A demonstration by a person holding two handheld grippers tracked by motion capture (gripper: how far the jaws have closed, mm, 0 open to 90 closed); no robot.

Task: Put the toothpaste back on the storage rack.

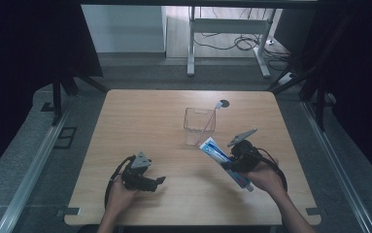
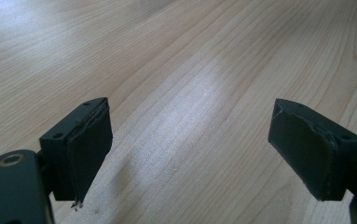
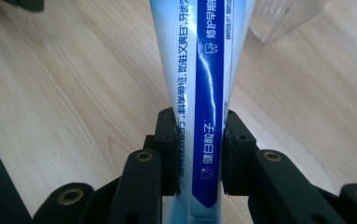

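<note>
Toothpaste tube [image 3: 199, 93], blue and white, sits pinched between the fingers [image 3: 168, 149] of the right gripper [image 1: 238, 158], one pad pressing each flat side. Past the fingertips the tube's wide end slants toward a clear plastic cup [image 1: 199, 125] and ends just beside its base; its other end sticks out behind the fingers, by the person's hand. The cup stands upright on the wooden table [image 1: 140, 116]. Well apart, the left gripper [image 1: 160, 180] lies low over bare wood, fingers [image 2: 87, 149] spread with nothing between them.
</note>
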